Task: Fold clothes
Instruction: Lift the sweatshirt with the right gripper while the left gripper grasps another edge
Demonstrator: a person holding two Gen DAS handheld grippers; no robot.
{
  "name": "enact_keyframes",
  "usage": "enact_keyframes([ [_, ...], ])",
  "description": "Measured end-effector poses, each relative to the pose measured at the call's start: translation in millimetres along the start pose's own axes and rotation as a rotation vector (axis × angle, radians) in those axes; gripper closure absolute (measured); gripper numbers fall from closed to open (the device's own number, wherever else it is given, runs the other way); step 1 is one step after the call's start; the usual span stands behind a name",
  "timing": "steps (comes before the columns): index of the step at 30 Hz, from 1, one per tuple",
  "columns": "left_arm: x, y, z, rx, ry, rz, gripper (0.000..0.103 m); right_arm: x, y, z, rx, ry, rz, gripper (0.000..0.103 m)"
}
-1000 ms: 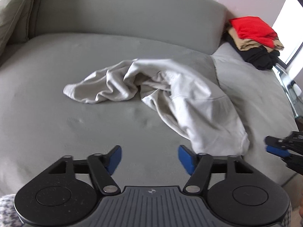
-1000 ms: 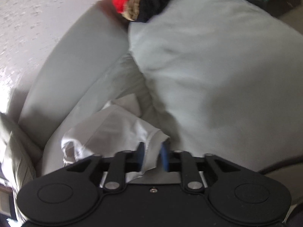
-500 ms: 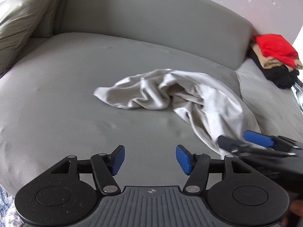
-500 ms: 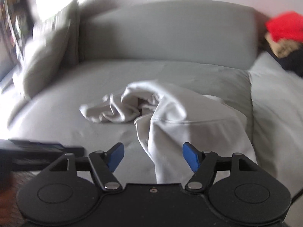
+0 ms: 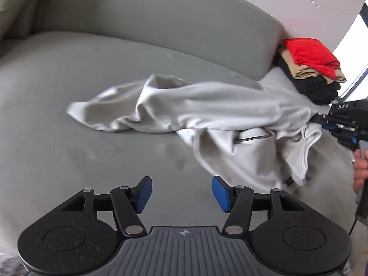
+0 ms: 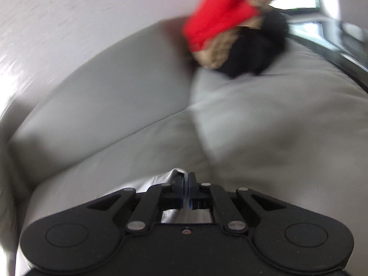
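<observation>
Left view, left tool (image 5: 181, 192): low in the middle of the frame, its two blue pads wide apart, holding nothing, hanging over bare sofa
Left view, white garment (image 5: 184, 110): a crumpled light cloth across the middle of the frame, its left end lying flat on the sofa (image 5: 69, 69) and its right end lifted up
Left view, right tool (image 5: 322, 120): at the right edge, pinched on the raised end of the garment; the cloth is pulled tight toward it, so I think it is tugging the garment out to make it flat
Left view, hand (image 5: 360, 170): at the right edge, lower down, wrapped around the handle of the right tool
Left view, folded pile (image 5: 312, 69): red on top, tan under it, black at the bottom, in the upper right against the sofa back, likely put there to stay out of the way
Right view, right tool (image 6: 186, 192): low in the middle, pads pressed almost together with a thin bit of white cloth between them
Right view, white garment (image 6: 158, 180): only a small piece shows, just left of the pads and under the tool
Right view, folded pile (image 6: 230, 30): upper right, blurry
Step now: I think the garment is being spread out; no fold is made yet
Next: the left tool would likely need to grab the other end
</observation>
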State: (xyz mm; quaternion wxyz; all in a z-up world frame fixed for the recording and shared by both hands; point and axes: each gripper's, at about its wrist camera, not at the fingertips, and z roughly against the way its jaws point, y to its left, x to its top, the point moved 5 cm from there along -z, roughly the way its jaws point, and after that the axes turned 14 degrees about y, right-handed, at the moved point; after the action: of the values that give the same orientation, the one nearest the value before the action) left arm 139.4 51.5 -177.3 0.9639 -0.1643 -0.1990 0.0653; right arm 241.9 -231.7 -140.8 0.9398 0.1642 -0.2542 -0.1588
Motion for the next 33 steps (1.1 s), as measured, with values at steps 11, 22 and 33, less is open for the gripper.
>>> enact_keyframes([
  [11, 10.8, 17.2, -36.3, -0.325, 0.099, 0.272, 0.052, -8.0, -40.5, 8.2, 0.172, 0.119, -0.143, 0.061],
  [22, 19.4, 13.3, -69.8, -0.43, 0.156, 0.402, 0.073, -23.4, -58.4, 53.6, 0.303, 0.086, -0.147, 0.057],
  [33, 35.2, 4.7, -86.0, -0.368, 0.15, 0.391, 0.085, -36.2, -101.8, 71.3, 0.241, 0.06, -0.214, 0.055],
])
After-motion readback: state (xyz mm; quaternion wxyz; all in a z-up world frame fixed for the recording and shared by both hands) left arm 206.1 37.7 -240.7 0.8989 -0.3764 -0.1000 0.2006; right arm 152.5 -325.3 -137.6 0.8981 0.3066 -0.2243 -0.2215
